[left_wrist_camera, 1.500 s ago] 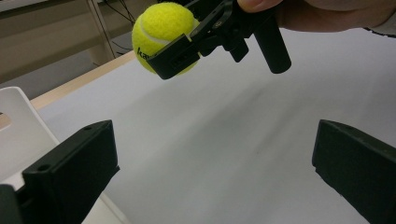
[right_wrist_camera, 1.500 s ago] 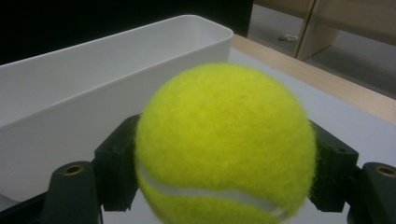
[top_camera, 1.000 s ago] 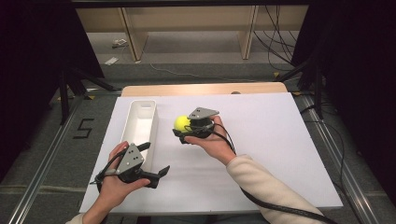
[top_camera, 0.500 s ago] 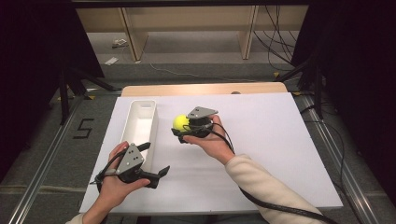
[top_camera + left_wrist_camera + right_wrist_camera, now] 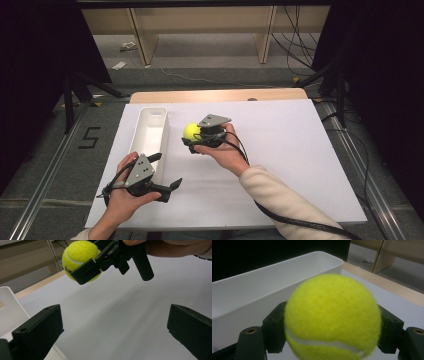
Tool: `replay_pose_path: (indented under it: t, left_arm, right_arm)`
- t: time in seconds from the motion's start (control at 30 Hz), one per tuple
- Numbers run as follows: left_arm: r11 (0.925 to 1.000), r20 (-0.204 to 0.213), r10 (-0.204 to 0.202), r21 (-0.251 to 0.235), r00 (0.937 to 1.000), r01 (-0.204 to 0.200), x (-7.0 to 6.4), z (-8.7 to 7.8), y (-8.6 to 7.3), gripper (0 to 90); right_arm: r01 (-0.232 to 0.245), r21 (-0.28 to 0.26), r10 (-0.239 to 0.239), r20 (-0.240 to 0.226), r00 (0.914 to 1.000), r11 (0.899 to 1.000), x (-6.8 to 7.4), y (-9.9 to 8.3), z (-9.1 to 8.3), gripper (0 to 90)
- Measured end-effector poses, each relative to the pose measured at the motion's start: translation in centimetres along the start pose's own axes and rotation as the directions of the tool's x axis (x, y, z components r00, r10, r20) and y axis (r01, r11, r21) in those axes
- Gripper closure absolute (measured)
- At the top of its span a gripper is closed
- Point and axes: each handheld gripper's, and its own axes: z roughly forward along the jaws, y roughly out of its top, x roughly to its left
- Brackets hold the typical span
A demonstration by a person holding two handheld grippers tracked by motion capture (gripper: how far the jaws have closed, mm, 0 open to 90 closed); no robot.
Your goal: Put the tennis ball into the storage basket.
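Observation:
A yellow tennis ball (image 5: 191, 131) is held above the white table, just right of the long white bin (image 5: 149, 131). My right gripper (image 5: 192, 136) is shut on the tennis ball (image 5: 332, 317), both jaws pressing its sides, with the bin (image 5: 249, 292) close behind it. Seen from the left gripper view, the ball (image 5: 80, 258) hangs up high in the other gripper's jaws. My left gripper (image 5: 167, 172) rests near the table's front left, open, its jaws wide apart with nothing between them; its own view looks over bare table.
The white board (image 5: 300, 150) covers most of the table, with a wooden strip (image 5: 220, 95) along its far edge. Dark stands and cables sit on the floor at both sides. A wooden shelf frame (image 5: 200, 30) stands beyond the table.
The right gripper with the ball has drifted slightly left, toward the bin. The left gripper has stayed put.

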Motion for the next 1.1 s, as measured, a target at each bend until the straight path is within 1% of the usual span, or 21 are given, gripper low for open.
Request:
replay_pose_path:
  t: [0.4, 0.43, 0.47, 0.87, 0.97, 1.03, 1.1]
  left_arm:
    - [1.0, 0.0, -0.002, -0.002, 1.0, 0.002, 0.0, 0.0, 0.0, 0.0]
    - [1.0, -0.002, 0.003, -0.002, 1.0, -0.003, 0.0, 0.0, 0.0, 0.0]
    - [1.0, 0.0, -0.001, -0.002, 1.0, 0.001, 0.0, 0.0, 0.0, 0.0]
    - [1.0, 0.0, 0.001, 0.0, 1.0, -0.001, 0.0, 0.0, 0.0, 0.0]
    - [1.0, 0.001, 0.001, -0.001, 1.0, -0.001, 0.0, 0.0, 0.0, 0.0]
    - [1.0, 0.001, 0.0, -0.001, 1.0, 0.0, 0.0, 0.0, 0.0, 0.0]
    - [1.0, 0.002, 0.0, -0.001, 1.0, 0.0, -0.1, 0.0, 0.0, 0.0]
  right_arm:
    - [-0.004, 0.0, 0.004, -0.005, 1.0, 1.0, 0.2, 0.3, 0.4, 26.7]
    - [-0.003, -0.001, 0.003, -0.005, 1.0, 1.0, 0.2, 0.3, 0.4, 26.7]
    - [-0.002, -0.002, 0.002, -0.005, 1.0, 1.0, 0.2, 0.3, 0.4, 26.7]
    - [-0.006, -0.013, 0.006, -0.008, 0.9999, 1.0, 0.5, 0.9, 0.8, 26.7]
    - [-0.001, -0.01, 0.001, -0.012, 0.9999, 1.0, 0.5, 1.0, 0.9, 26.7]
    - [-0.007, -0.013, 0.007, -0.012, 0.9999, 1.0, 0.7, 1.0, 1.0, 26.6]
    - [-0.005, -0.004, 0.005, -0.02, 0.9998, 1.0, 0.7, 1.1, 1.0, 26.7]
